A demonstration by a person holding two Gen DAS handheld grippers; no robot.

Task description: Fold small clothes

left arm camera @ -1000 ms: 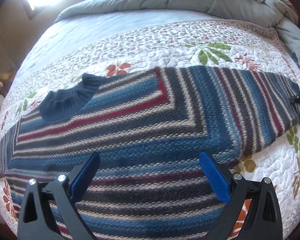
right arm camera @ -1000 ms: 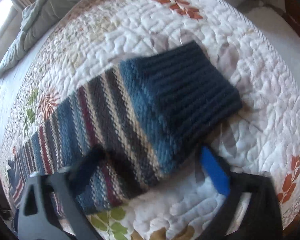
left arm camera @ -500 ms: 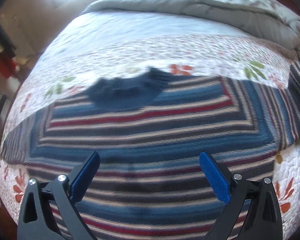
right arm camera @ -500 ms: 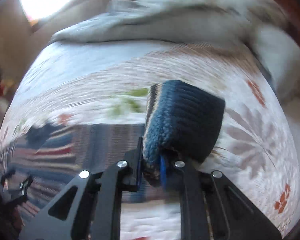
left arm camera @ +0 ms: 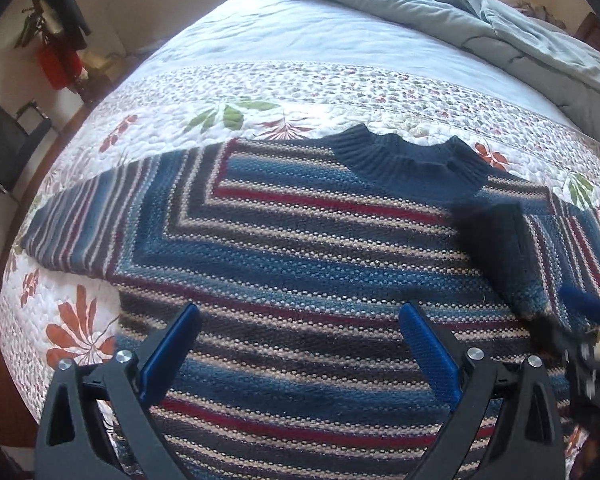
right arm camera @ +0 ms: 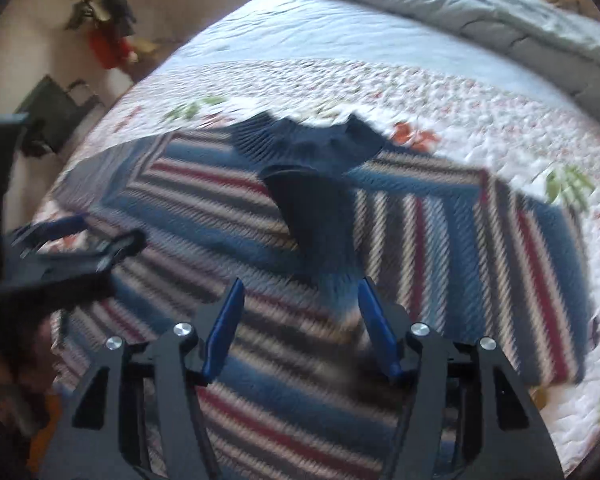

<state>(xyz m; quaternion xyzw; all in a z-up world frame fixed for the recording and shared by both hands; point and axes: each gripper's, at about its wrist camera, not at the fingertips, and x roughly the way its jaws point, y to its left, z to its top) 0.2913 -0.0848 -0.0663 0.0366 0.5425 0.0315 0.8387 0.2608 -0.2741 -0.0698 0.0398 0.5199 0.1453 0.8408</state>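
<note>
The striped sweater (left arm camera: 300, 264) lies flat on the quilt (left arm camera: 260, 92), one sleeve (right arm camera: 440, 240) folded over its middle, while the left gripper (left arm camera: 300, 344) and right gripper (right arm camera: 300, 320) both stand wide apart, gripping nothing.

The left gripper (left arm camera: 300, 354) and the right gripper (right arm camera: 300, 326) look alike: black plastic frames with triangular cut-outs, a pair of silver screw heads on each arm, and jaws faced with ribbed, bright blue pads (left arm camera: 430, 356).
</note>
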